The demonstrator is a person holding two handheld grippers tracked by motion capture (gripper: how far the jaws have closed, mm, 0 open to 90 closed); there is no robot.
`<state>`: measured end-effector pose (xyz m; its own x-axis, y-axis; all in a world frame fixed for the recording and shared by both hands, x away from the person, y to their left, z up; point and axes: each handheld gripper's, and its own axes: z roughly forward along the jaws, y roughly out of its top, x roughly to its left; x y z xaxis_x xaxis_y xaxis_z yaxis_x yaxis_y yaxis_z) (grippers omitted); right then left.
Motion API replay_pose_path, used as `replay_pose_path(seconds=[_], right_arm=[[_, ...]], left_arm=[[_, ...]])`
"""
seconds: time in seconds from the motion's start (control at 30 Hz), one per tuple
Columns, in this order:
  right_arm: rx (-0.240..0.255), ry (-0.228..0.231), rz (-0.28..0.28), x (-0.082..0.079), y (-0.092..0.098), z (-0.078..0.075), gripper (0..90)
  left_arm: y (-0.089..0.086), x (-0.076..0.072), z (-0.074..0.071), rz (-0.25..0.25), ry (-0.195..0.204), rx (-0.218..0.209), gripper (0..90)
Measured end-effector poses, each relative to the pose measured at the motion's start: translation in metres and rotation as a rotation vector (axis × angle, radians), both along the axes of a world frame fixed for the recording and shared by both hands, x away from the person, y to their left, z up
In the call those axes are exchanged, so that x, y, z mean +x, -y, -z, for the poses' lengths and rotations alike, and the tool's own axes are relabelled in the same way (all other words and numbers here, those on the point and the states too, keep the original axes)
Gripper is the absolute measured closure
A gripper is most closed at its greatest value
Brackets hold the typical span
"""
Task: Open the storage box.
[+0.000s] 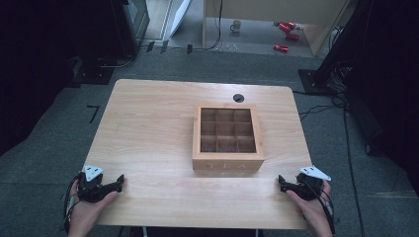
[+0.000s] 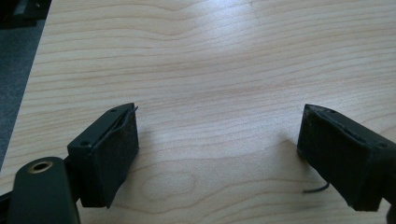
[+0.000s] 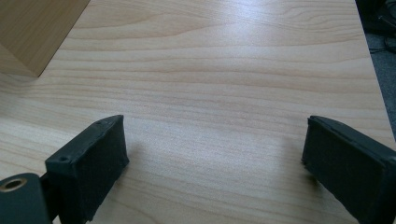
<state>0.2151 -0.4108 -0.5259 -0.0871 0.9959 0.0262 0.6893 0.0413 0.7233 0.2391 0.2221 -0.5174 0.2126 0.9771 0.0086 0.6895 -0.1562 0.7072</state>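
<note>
1. Two grippers, both parked at the near edge of the wooden table point(image 1: 148, 113). The left gripper point(image 1: 118, 181) and right gripper point(image 1: 280, 181) each have jaws spread wide, nothing between them.
2. The wooden tea box point(image 1: 227, 138) with its nine-compartment grid sits mid-table, right of centre, ahead of both.
3. It's squarish, with the labelled front facing the person.
4. I'd say the right gripper is nearer; the box corner point(image 3: 28, 32) shows up in its view.

Left claw point(image 1: 120, 180) gaping wide, right claw point(image 1: 280, 181) likewise, both hands low
</note>
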Motion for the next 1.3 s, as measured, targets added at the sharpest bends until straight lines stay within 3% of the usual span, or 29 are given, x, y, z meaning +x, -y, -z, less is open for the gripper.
replay_pose_path(seconds=[0.17, 0.3, 0.57, 0.97, 1.3], right_arm=[[0.001, -0.002, 0.002, 0.000, 0.000, 0.000, 6.4], [0.001, -0.001, 0.002, 0.001, -0.001, 0.000, 6.4], [0.000, -0.002, 0.000, 0.003, -0.002, 0.000, 6.3], [-0.022, -0.004, -0.001, 0.002, -0.003, -0.002, 6.5], [-0.017, 0.015, -0.010, 0.002, -0.007, -0.010, 7.0]], left_arm=[[0.001, 0.001, -0.002, -0.007, -0.011, 0.005, 13.5], [0.010, 0.002, -0.009, 0.001, 0.012, -0.042, 13.6], [0.048, 0.006, -0.023, 0.096, 0.058, -0.075, 13.7], [0.098, 0.013, -0.026, 0.229, 0.047, -0.066, 13.8], [0.141, 0.024, -0.035, 0.325, 0.054, -0.097, 14.0]])
